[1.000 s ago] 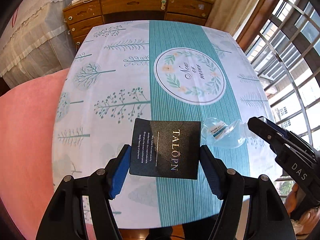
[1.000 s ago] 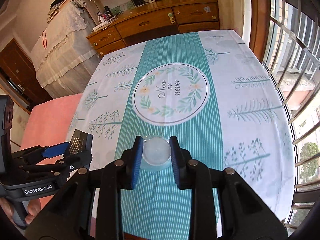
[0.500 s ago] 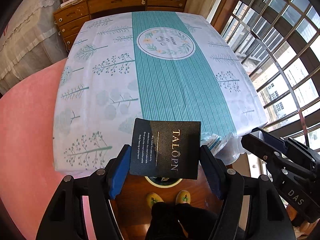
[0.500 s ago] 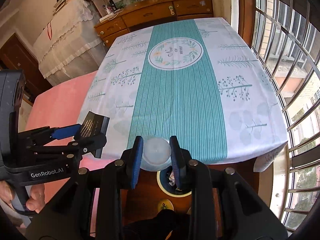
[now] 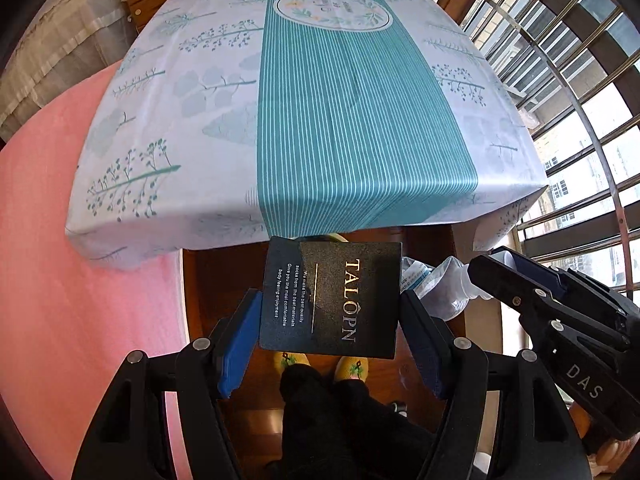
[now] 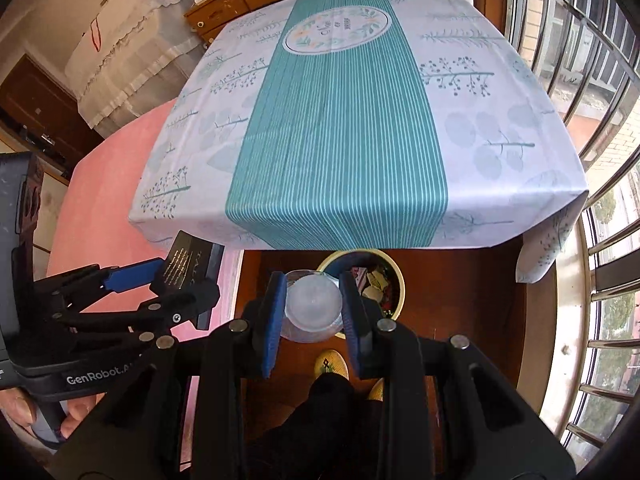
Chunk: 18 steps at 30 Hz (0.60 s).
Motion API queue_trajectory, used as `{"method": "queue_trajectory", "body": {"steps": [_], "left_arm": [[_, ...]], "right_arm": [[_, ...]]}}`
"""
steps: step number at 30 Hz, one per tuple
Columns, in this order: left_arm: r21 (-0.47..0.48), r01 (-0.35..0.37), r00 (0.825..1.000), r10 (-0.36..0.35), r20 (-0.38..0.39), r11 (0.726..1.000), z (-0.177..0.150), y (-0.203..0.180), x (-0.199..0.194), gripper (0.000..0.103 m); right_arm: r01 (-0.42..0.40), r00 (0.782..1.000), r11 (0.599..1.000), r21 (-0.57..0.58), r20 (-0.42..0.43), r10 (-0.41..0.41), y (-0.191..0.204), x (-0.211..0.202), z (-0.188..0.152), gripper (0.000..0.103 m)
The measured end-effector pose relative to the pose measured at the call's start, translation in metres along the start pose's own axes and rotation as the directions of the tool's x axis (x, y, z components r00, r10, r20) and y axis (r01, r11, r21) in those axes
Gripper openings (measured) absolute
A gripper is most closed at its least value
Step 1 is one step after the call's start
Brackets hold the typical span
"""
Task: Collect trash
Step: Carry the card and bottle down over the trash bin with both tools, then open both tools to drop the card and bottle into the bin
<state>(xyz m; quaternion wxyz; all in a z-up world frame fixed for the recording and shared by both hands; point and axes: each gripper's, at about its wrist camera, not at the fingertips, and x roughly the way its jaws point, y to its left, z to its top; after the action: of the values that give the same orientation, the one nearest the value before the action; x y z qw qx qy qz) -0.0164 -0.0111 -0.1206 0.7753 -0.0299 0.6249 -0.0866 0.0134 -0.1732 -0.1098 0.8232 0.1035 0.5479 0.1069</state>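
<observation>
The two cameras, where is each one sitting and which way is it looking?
Left wrist: on the left gripper, looking down past the black card at the table and floor; the right gripper, legs and slippers show.
Right wrist: on the right gripper, looking down past the clear bottle at the trash bin; the left gripper and a hand show.
Shared: table, card, bottle.

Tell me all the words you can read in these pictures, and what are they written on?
"TALOPN" in gold: black box shut in the left gripper.
"Give you the most comfortable body feeling enjoyment": small white print on the box; the lines beside it are too small.
"DAS": right gripper.
"GenRobot.A": left gripper's body, cut off by a finger.
Label on the plastic bottle: too blurred.
Tablecloth circle script: too blurred.
</observation>
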Motion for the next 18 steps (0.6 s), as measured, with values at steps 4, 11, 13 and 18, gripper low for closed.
{"method": "queue_trajectory", "body": {"steps": [4, 11, 13, 18], "left_arm": [[-0.012, 0.0, 1.0, 0.0, -0.021, 1.0, -0.014, 0.005, 0.027, 0.069], [-0.058, 0.047, 0.998, -0.05, -0.045, 0.997, -0.024, 0.02, 0.097, 0.07], [-0.075, 0.065, 0.997, -0.068, -0.046, 0.995, -0.025, 0.027, 0.12, 0.07], [-0.095, 0.087, 0.994, -0.092, -0.051, 0.992, -0.023, 0.043, 0.177, 0.071]], "right_arm": [[0.01, 1.0, 0.999, 0.044, -0.017, -0.009, -0.02, 0.026, -0.012, 0.024], [0.031, 0.998, 0.99, 0.135, -0.066, -0.022, -0.052, 0.094, -0.03, 0.024], [0.039, 0.997, 0.987, 0.156, -0.071, -0.028, -0.059, 0.116, -0.033, 0.024], [0.059, 0.996, 0.979, 0.195, -0.074, -0.046, -0.075, 0.17, -0.038, 0.024]]}}
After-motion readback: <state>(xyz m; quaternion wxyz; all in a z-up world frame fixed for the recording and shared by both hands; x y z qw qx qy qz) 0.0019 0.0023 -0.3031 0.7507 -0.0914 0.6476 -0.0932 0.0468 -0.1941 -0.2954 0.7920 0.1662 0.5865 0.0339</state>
